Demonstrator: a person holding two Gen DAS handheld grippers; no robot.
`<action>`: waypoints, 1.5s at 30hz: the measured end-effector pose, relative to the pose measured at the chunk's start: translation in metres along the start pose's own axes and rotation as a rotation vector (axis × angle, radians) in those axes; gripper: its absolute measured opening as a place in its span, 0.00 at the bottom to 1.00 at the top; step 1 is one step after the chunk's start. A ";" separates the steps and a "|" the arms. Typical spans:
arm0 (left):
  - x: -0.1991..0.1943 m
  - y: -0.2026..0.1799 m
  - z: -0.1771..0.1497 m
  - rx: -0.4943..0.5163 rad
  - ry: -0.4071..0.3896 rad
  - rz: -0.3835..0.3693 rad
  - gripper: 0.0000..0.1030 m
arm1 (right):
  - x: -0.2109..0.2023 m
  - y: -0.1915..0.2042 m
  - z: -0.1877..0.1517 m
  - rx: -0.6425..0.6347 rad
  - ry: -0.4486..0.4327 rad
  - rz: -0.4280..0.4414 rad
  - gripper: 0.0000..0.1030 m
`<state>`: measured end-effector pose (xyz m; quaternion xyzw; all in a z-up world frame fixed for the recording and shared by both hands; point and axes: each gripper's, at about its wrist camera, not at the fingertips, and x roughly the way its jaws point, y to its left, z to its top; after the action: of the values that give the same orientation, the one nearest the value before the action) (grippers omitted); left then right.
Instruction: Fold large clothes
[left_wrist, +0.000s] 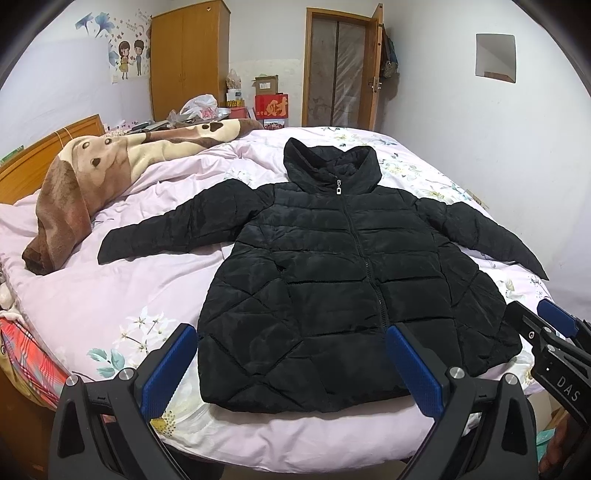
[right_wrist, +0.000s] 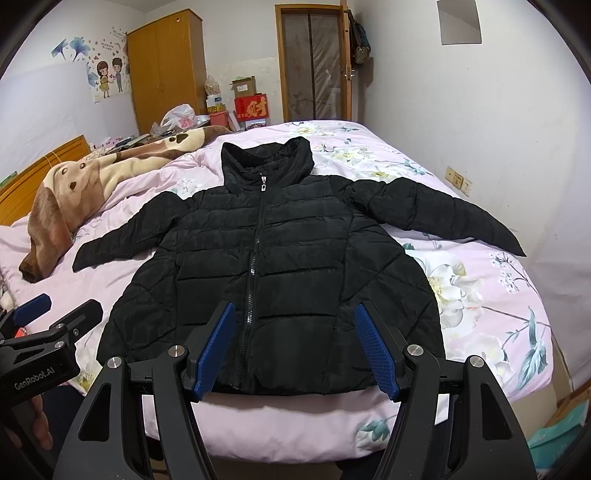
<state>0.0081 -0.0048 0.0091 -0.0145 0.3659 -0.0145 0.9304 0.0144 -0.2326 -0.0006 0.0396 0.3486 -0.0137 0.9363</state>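
A black quilted puffer jacket (left_wrist: 332, 273) lies flat and zipped on the bed, front up, hood at the far end and both sleeves spread out; it also shows in the right wrist view (right_wrist: 277, 266). My left gripper (left_wrist: 291, 365) is open and empty, hovering over the jacket's near hem, left of the zipper. My right gripper (right_wrist: 295, 347) is open and empty, above the near hem right of the zipper. The right gripper also shows at the right edge of the left wrist view (left_wrist: 543, 325), and the left gripper at the left edge of the right wrist view (right_wrist: 55, 310).
The bed has a pink floral duvet (left_wrist: 110, 295). A brown and cream dog-print blanket (left_wrist: 92, 173) lies bunched at the left, near the wooden headboard (left_wrist: 44, 147). A wardrobe (left_wrist: 188, 59), boxes and a door (left_wrist: 340, 70) stand beyond the bed. The white wall is close on the right.
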 end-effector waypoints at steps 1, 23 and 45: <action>0.000 0.000 0.000 -0.001 0.001 -0.002 1.00 | 0.001 0.001 0.000 -0.001 0.000 0.001 0.66; 0.014 0.007 0.000 -0.022 0.056 -0.037 1.00 | 0.006 0.000 -0.002 -0.005 0.014 -0.001 0.66; 0.125 0.203 0.047 -0.405 0.126 -0.097 1.00 | 0.103 0.063 0.068 -0.068 -0.003 0.195 0.71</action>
<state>0.1352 0.1939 -0.0488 -0.2180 0.4175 0.0136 0.8821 0.1401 -0.1757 -0.0124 0.0416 0.3420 0.0892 0.9345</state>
